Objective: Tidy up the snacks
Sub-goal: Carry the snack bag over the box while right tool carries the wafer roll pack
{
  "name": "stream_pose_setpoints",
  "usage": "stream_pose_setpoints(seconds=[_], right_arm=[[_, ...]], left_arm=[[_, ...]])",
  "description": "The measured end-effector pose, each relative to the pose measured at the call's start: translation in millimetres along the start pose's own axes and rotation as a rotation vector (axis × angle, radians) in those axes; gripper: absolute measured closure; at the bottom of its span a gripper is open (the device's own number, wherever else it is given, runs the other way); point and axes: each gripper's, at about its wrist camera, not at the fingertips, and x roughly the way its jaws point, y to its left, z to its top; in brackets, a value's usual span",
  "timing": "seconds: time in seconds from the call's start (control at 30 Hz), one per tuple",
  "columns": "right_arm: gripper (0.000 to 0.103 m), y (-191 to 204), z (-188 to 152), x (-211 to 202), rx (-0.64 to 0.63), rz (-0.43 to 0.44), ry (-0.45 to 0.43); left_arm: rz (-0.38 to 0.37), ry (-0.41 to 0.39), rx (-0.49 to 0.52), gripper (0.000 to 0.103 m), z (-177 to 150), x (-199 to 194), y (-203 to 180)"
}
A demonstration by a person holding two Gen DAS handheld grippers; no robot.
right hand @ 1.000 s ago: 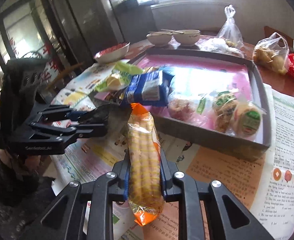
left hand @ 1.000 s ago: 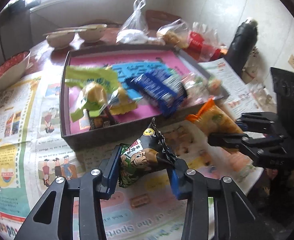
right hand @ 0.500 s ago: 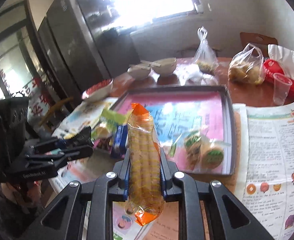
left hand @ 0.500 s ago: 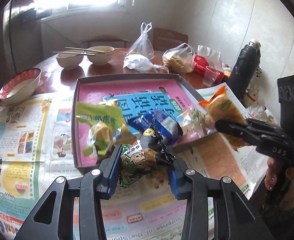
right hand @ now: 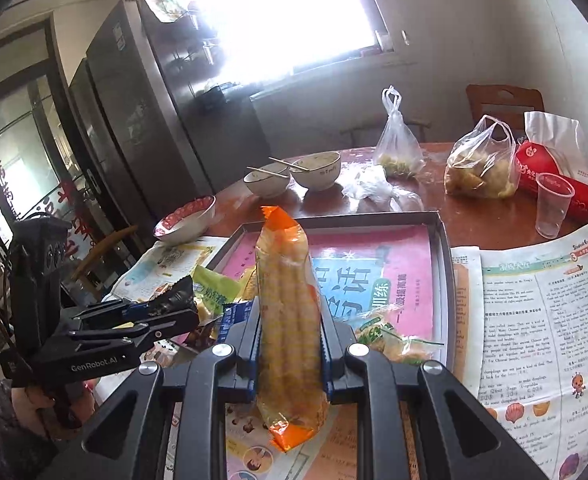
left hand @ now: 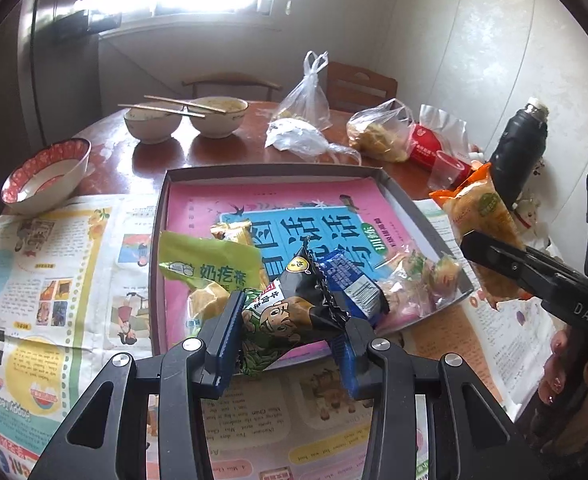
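My left gripper [left hand: 290,320] is shut on a black snack packet [left hand: 294,308] with a cartoon face, held above the near edge of the grey tray [left hand: 270,170]. My right gripper [right hand: 290,320] is shut on a long orange packet of corn sticks [right hand: 286,312], held upright above the tray's near right corner; the packet also shows in the left wrist view [left hand: 482,224]. In the tray lie a green packet [left hand: 210,260], a blue packet [left hand: 354,280] and clear-wrapped biscuits [left hand: 418,284] on a pink and blue sheet.
Newspapers [left hand: 46,272] cover the near table. Behind the tray stand two bowls with chopsticks [left hand: 186,116], a red-rimmed bowl [left hand: 46,176], plastic bags of food [left hand: 378,132], a plastic cup [right hand: 552,204] and a black flask [left hand: 518,148].
Both grippers have risen and pulled back from the tray with their packets still held. The views now look down on the tray from higher up.
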Motion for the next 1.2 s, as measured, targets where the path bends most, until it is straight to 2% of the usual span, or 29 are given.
stream_pose_setpoints(seconds=[0.37,0.9,1.2], right_arm=[[0.08,-18,-6,23,0.041,-0.021,0.041],[0.08,-27,-9,53,0.069,-0.047,0.098],[0.08,-28,-8,67,0.057,-0.095,0.12]], left_arm=[[0.004,0.037,0.001,0.061,0,32,-8],[0.068,0.02,-0.012,0.061,10,47,-1],[0.064,0.019,-0.037,0.06,9,44,5]])
